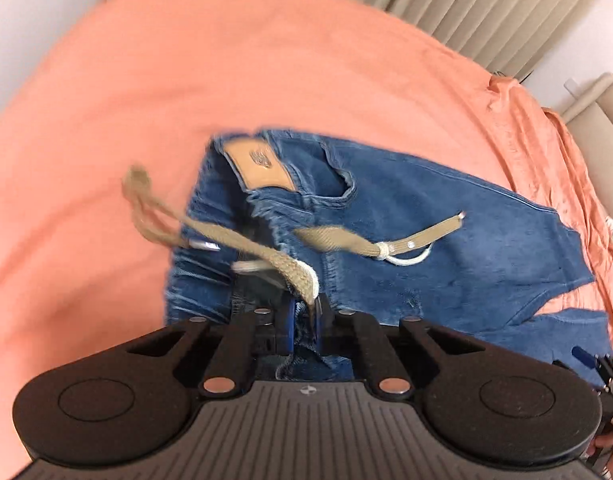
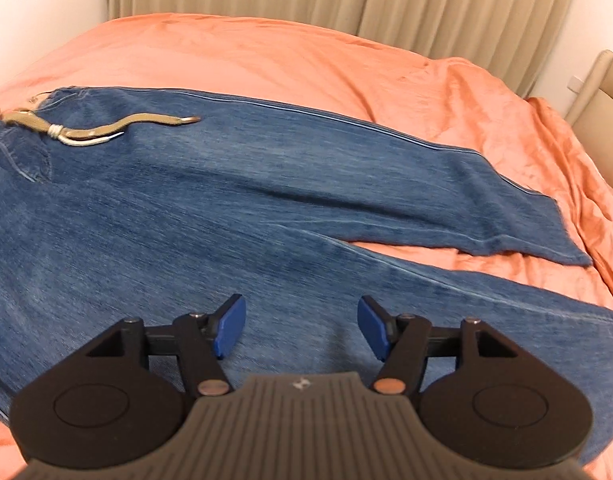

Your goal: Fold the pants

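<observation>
Left gripper (image 1: 302, 320) pinching waistband of jeans (image 2: 226, 184), apparently with tan belt (image 1: 242, 244) caught in, blur obscuring detail. Jeans lying on orange bedspread (image 2: 266, 52), legs splayed. Right gripper (image 2: 301, 326) hovering, fingers apart, over near leg. Next move needing second grip before folding lengthwise.

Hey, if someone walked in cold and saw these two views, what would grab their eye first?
The blue jeans spread across the orange bedspread, both legs running off to the right. Next, the tan belt snaking over the waist end at far left. Then the grippers: the left gripper is pinched shut on the jeans at the waistband, while the right gripper hovers open above the nearer leg.
</observation>
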